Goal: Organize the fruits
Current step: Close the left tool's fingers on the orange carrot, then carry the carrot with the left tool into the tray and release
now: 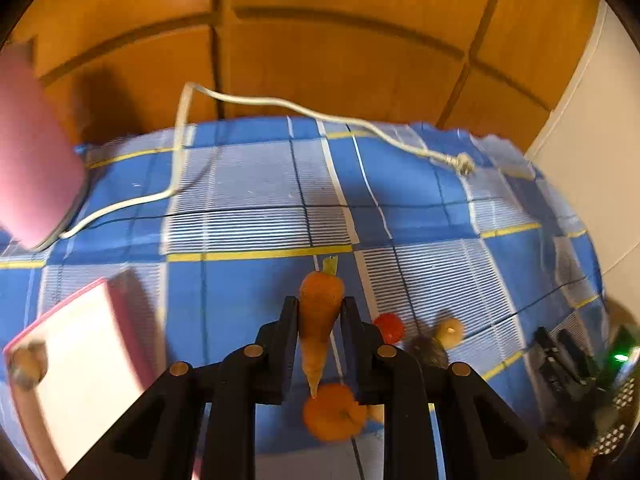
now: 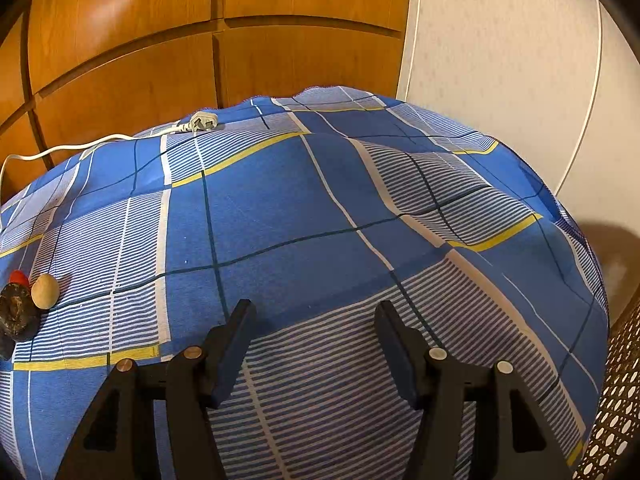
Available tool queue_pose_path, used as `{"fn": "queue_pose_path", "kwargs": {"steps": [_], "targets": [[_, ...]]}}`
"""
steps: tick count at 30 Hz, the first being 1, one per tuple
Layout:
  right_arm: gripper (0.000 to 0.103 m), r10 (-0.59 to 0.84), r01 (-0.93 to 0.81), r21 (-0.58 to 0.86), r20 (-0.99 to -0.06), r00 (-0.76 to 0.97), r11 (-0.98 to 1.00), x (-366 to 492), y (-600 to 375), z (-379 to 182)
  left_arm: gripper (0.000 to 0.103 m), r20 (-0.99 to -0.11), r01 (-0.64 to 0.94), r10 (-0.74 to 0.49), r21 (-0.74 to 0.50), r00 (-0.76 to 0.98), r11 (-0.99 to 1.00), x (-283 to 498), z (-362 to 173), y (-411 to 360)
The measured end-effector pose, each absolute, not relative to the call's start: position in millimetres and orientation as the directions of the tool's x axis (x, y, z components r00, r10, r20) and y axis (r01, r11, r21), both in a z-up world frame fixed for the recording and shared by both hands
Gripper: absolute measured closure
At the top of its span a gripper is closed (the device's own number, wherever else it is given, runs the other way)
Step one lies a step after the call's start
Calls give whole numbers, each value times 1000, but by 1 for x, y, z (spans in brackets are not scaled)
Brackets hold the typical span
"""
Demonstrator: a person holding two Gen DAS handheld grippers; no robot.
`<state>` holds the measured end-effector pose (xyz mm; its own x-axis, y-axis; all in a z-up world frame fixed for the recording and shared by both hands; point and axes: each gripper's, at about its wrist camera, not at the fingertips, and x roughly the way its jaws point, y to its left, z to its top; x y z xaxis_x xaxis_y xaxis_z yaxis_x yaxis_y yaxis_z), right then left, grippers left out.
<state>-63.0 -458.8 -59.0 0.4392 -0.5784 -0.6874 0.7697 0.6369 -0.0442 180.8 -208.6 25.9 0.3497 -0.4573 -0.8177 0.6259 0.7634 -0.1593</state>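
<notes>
My left gripper [image 1: 319,310] is shut on an orange carrot [image 1: 320,312] and holds it above the blue checked cloth [image 1: 248,184]. Below it lie an orange fruit [image 1: 334,412], a red tomato [image 1: 390,327], a dark fuzzy fruit [image 1: 428,350] and a tan round fruit [image 1: 450,330]. A pink-rimmed white tray [image 1: 80,364] at the lower left holds a brown fruit [image 1: 26,362]. My right gripper [image 2: 316,320] is open and empty over bare cloth; the tan fruit [image 2: 45,290], the dark fruit [image 2: 18,312] and the red tomato [image 2: 18,278] lie at its far left.
A white power cord [image 1: 256,100] with a plug [image 2: 202,122] lies along the cloth's far edge. A pink object [image 1: 32,152] stands at the left. Wooden panels [image 1: 320,40] are behind, a white wall [image 2: 500,40] at the right. A woven chair edge [image 2: 616,400] is lower right.
</notes>
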Motion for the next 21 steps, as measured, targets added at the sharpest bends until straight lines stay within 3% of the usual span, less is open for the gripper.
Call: {"fn": "queue_pose_path", "kwargs": {"steps": [11,21], "targets": [[40,-576,769,-40,-688,443,638,-63,-459,-59,82,-723,442,-491,-281,487,852,146,57,-96],[40,-577,769,-41,-687,441,638,-62,-458,-59,81,-740,148,-355,-333,572,931,142,26,27]]}}
